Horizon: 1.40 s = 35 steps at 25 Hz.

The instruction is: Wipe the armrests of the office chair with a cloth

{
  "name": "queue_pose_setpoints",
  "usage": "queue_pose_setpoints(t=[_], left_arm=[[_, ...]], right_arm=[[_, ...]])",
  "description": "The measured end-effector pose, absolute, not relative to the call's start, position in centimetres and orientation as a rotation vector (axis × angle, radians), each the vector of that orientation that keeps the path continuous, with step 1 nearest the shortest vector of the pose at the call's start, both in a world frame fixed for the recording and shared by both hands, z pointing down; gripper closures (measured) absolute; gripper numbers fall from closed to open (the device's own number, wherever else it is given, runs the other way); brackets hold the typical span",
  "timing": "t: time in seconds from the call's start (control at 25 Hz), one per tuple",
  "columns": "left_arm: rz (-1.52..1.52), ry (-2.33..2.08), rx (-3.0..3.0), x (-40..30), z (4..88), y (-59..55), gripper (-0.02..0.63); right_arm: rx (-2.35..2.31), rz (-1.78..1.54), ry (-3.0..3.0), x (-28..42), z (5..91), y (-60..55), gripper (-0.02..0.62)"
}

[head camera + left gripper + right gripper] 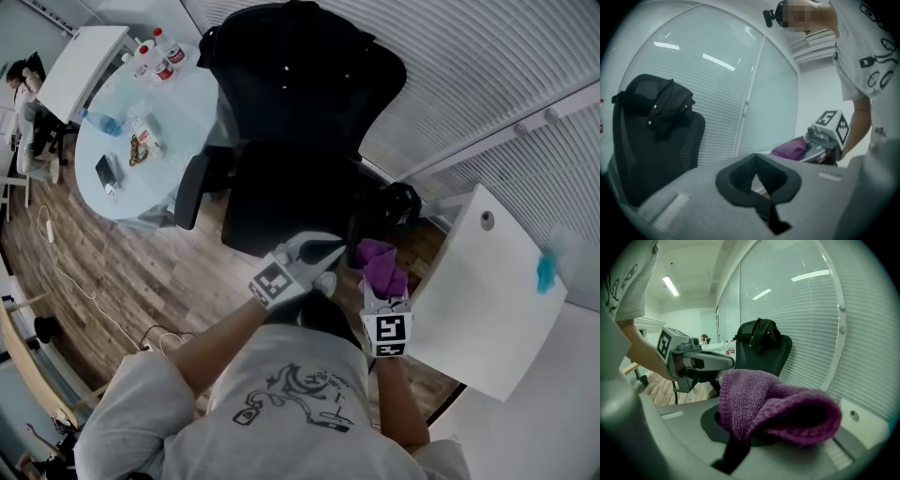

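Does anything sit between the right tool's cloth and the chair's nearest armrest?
Nothing visible does. The cloth, clamped in the right tool, is right beside the armrest; the left tool hovers alongside, not between.

A purple terry cloth (773, 408), bunched into a soft fold, is pinched in the jaws of the right gripper (736, 448) and droops over them. It hangs just beside the black office chair (291, 141) — tall back, dark seat turned toward the person. One padded armrest (190, 190) shows clearly on the side away from the cloth — the other, next to the cloth, is hard to make out.
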<state>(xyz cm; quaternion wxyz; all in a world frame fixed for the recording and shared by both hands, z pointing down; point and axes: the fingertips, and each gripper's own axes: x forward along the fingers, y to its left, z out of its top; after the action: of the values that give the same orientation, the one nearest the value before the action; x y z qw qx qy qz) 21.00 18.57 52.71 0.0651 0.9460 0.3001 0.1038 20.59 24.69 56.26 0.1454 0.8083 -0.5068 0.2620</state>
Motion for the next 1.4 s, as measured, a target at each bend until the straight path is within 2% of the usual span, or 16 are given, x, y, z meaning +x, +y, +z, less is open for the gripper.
queue_pose_setpoints(t=[0.36, 0.68, 1.0, 1.4], left_arm=[[0.434, 0.874, 2.843, 21.8, 59.9, 18.1, 0.604], [0.536, 0.895, 2.824, 22.3, 63.4, 18.9, 0.604], [0.583, 0.904, 2.803, 21.8, 64.7, 18.8, 0.604], [0.576, 0.864, 2.802, 21.2, 64.2, 17.4, 0.604]], right_arm=[[2.22, 0.912, -1.438, 21.1, 67.0, 24.4, 0.566], [2.156, 1.038, -1.394, 21.0, 73.2, 25.2, 0.566], [2.175, 1.05, -1.397, 22.0, 73.9, 24.7, 0.566], [2.183, 1.092, -1.371, 27.5, 74.5, 22.3, 0.566]])
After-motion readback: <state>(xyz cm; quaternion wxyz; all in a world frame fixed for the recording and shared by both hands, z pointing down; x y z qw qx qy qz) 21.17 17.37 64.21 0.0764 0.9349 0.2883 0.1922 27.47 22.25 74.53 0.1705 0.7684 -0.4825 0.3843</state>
